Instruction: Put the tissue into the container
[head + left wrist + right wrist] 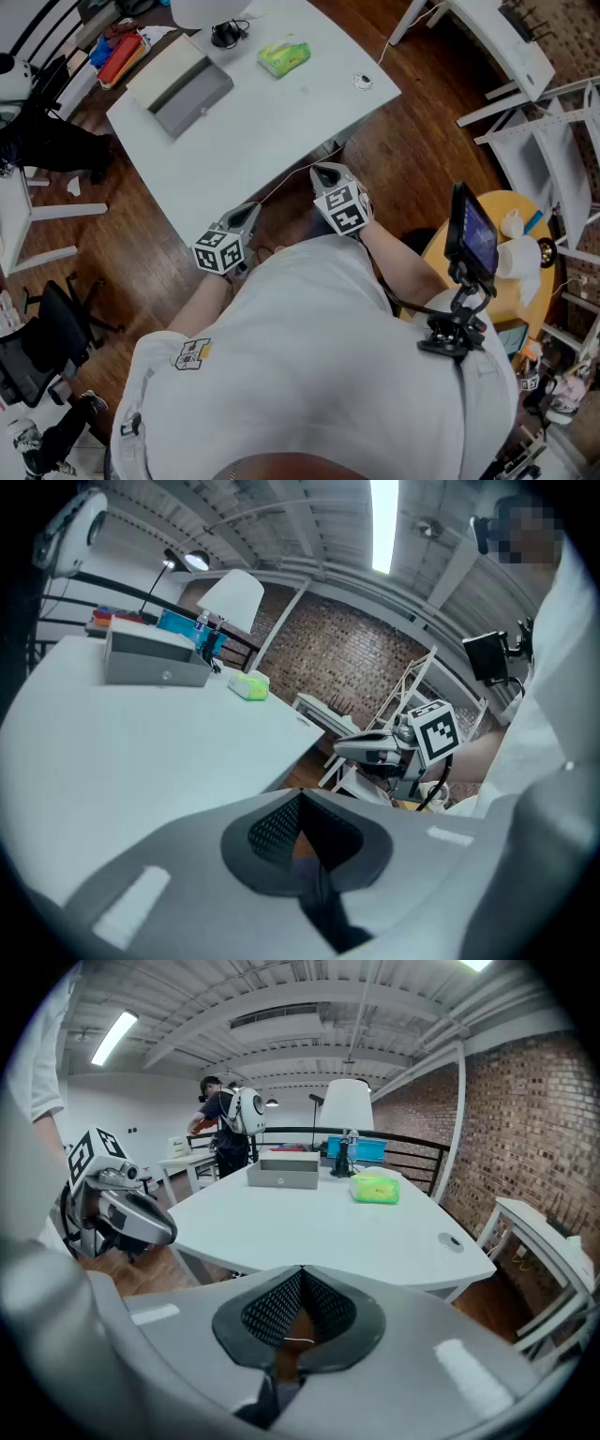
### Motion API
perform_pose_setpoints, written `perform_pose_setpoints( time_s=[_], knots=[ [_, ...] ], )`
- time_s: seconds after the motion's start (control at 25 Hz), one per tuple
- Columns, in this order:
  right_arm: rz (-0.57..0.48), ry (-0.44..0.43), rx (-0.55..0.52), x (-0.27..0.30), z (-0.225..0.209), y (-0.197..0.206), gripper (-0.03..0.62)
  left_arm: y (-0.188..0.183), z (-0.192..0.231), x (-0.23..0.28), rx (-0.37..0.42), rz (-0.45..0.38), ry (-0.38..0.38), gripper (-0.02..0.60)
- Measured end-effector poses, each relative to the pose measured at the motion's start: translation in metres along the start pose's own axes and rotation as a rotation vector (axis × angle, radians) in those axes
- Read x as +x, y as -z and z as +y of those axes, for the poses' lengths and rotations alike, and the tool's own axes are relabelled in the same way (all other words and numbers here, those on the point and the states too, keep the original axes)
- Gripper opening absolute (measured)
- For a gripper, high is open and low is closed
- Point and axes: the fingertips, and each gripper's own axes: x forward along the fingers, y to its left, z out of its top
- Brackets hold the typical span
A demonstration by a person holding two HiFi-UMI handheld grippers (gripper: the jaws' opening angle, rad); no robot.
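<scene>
The tissue is a green pack [284, 56] lying on the far side of the white table [272, 131]; the right gripper view shows the pack [377, 1188] to the right of the container. The container is a grey box [178, 89] at the table's far left; in the left gripper view the box [155, 658] stands left of the pack [248, 684]. My left gripper [249, 214] hovers just off the table's near edge, shut, nothing in it. My right gripper [324, 172] hangs beside it at the near edge, also shut and empty. Both are far from the pack.
A white lamp [347, 1105] stands behind the container. A round cable grommet [363, 82] sits in the table's right corner. White frames [534, 112] stand to the right, a yellow round table [511, 211] is close at my right, and a black chair [47, 328] at the left. A person [225, 1133] stands far behind.
</scene>
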Motion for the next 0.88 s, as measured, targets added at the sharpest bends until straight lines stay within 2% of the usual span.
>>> perform_pose_setpoints(
  time_s=[0.16, 0.36, 0.44, 0.56, 0.64, 0.8, 0.88],
  knots=[
    [-0.027, -0.003, 0.015, 0.020, -0.064, -0.025, 0.000, -0.058, 0.014, 0.058, 0.030, -0.003, -0.028, 0.000],
    [-0.040, -0.056, 0.023, 0.049, -0.129, -0.055, 0.000, -0.136, 0.037, 0.129, 0.069, 0.023, -0.087, 0.000],
    [-0.040, -0.082, 0.027, 0.059, -0.151, -0.064, 0.000, -0.166, 0.046, 0.154, 0.108, 0.039, -0.120, 0.000],
    [-0.032, -0.116, 0.039, 0.074, -0.181, -0.072, 0.000, -0.202, 0.061, 0.185, 0.215, 0.090, -0.173, 0.007],
    [-0.027, -0.122, 0.046, 0.085, -0.206, -0.079, 0.000, -0.226, 0.074, 0.211, 0.303, 0.137, -0.192, 0.089],
    [-0.023, -0.148, 0.028, 0.105, -0.236, -0.093, 0.000, -0.270, 0.104, 0.254, 0.502, 0.259, -0.240, 0.309],
    [-0.020, -0.159, 0.020, 0.111, -0.246, -0.097, 0.000, -0.282, 0.111, 0.273, 0.608, 0.333, -0.246, 0.363]
  ],
)
